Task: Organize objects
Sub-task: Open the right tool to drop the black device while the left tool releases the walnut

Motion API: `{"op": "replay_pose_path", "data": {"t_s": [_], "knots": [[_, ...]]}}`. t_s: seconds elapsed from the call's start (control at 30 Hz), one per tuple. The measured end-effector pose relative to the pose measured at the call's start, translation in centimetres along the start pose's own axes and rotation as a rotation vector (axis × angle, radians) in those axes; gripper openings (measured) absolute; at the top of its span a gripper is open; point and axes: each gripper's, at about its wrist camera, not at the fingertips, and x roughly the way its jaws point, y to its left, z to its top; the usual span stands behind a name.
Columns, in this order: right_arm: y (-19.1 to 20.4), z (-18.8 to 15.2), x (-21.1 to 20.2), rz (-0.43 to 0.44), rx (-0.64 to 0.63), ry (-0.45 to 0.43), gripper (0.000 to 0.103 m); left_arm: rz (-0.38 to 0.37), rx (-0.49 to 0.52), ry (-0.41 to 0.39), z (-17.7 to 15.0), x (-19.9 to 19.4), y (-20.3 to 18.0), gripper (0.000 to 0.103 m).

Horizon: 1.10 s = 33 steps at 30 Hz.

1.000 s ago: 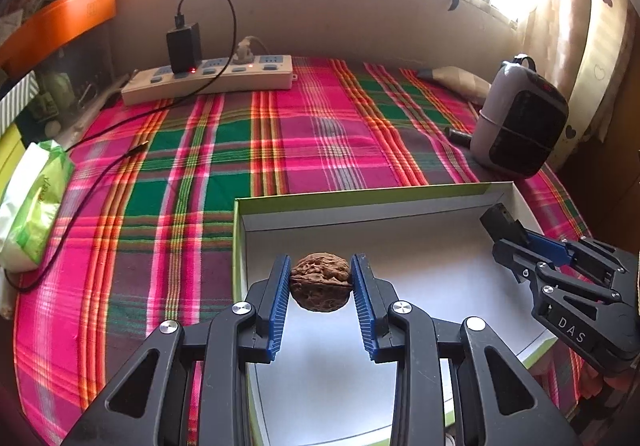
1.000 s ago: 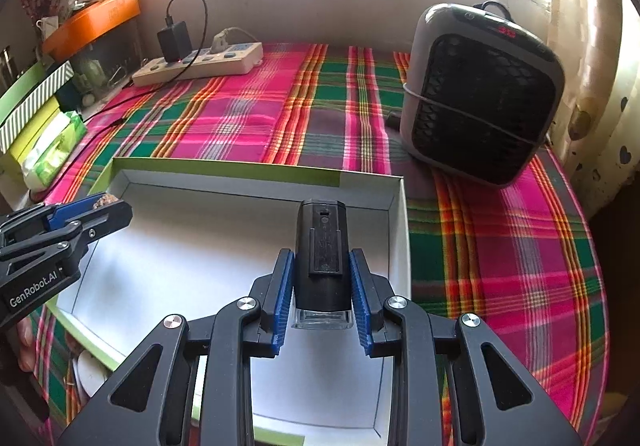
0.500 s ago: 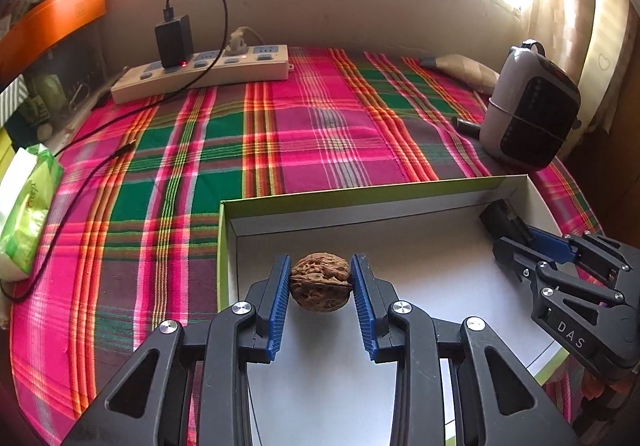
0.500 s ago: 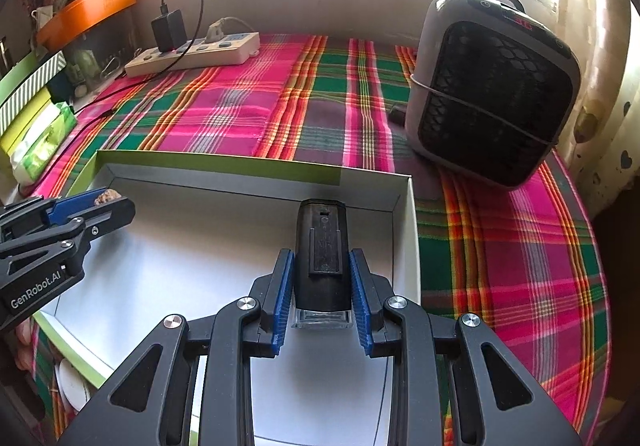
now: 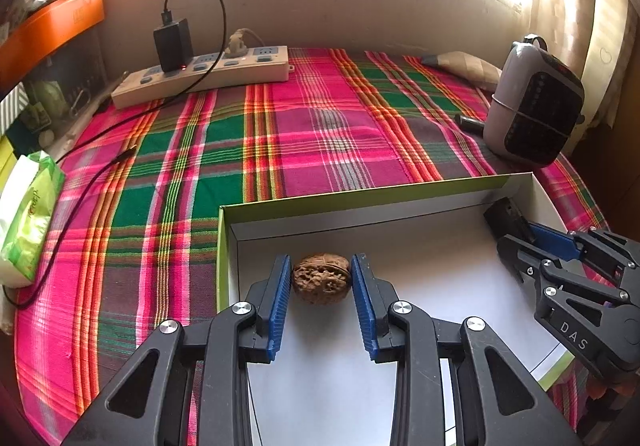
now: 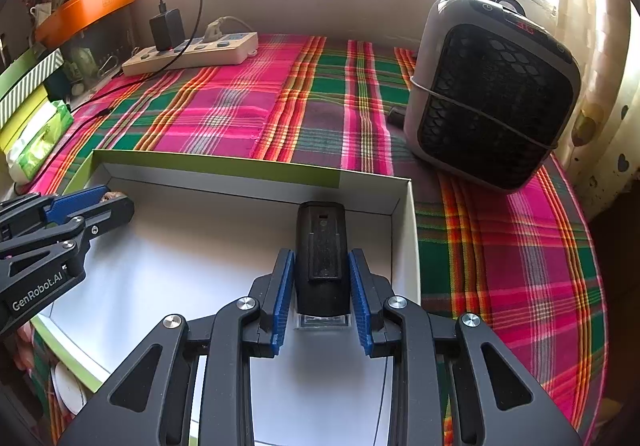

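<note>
A shallow white box with a green rim (image 5: 360, 195) lies on the plaid cloth; it also shows in the right wrist view (image 6: 240, 166). My left gripper (image 5: 322, 278) is shut on a brown walnut (image 5: 321, 278) over the box's left part. My right gripper (image 6: 322, 278) is shut on a black rectangular device (image 6: 321, 246) with a clear end, over the box's right part near the far right corner. Each gripper shows in the other view: the right (image 5: 516, 230), the left (image 6: 108, 202).
A grey-and-black fan heater (image 6: 492, 94) stands right of the box on the plaid cloth (image 5: 320, 126). A power strip with a black charger (image 5: 200, 74) lies at the back. A green tissue pack (image 5: 28, 214) lies at the left edge. An orange shelf (image 6: 88, 6) is at the back left.
Both grippers have moved slightly further over the box, still holding the walnut and the black device. The views have shifted a little; the grips are unchanged.
</note>
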Motion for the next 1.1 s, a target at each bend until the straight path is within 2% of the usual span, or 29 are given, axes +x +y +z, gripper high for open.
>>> {"op": "replay_pose_path", "data": {"t_s": [0.27, 0.43, 1.1], "knots": [[-0.1, -0.1, -0.2, 0.001, 0.010, -0.003, 0.029, -0.003, -0.002, 0.000, 0.0, 0.0, 0.0, 0.031], [0.1, -0.2, -0.6, 0.014, 0.011, -0.019, 0.043, -0.012, -0.005, -0.005, -0.3, -0.4, 0.0, 0.035], [0.0, -1.5, -3.7, 0.035, 0.044, -0.077, 0.044, -0.017, -0.027, -0.061, -2.1, -4.2, -0.1, 0.038]]}}
